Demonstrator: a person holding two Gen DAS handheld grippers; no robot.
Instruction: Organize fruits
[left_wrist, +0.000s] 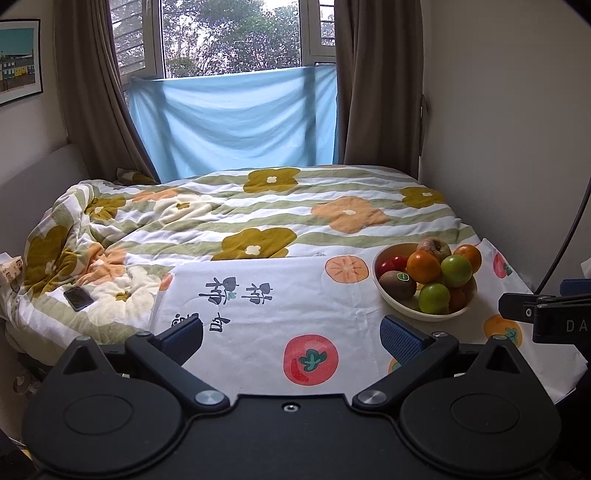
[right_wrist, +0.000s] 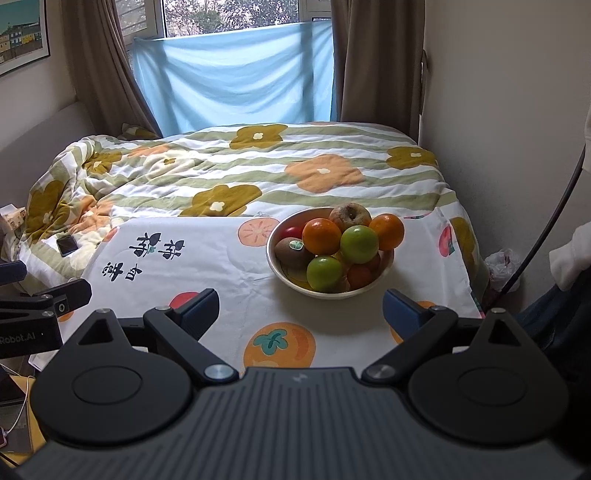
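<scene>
A cream bowl (left_wrist: 406, 312) (right_wrist: 291, 284) full of fruit stands on a white fruit-print cloth (left_wrist: 266, 295) (right_wrist: 229, 273). It holds oranges (right_wrist: 321, 236), green apples (right_wrist: 359, 239), a kiwi (right_wrist: 293, 253), a brownish apple (right_wrist: 349, 216) and something red (right_wrist: 291, 232). My left gripper (left_wrist: 291, 338) is open and empty, near the cloth's front, left of the bowl. My right gripper (right_wrist: 301, 310) is open and empty, just in front of the bowl. Each gripper shows at the other view's edge.
Behind the cloth lies a bed with a flowered quilt (left_wrist: 258, 206). A phone (left_wrist: 78, 298) lies on the quilt at the left. A wall (left_wrist: 517, 129) runs along the right, and a dark cable (right_wrist: 554, 221) hangs there. Curtains and a blue sheet (left_wrist: 236, 118) cover the window.
</scene>
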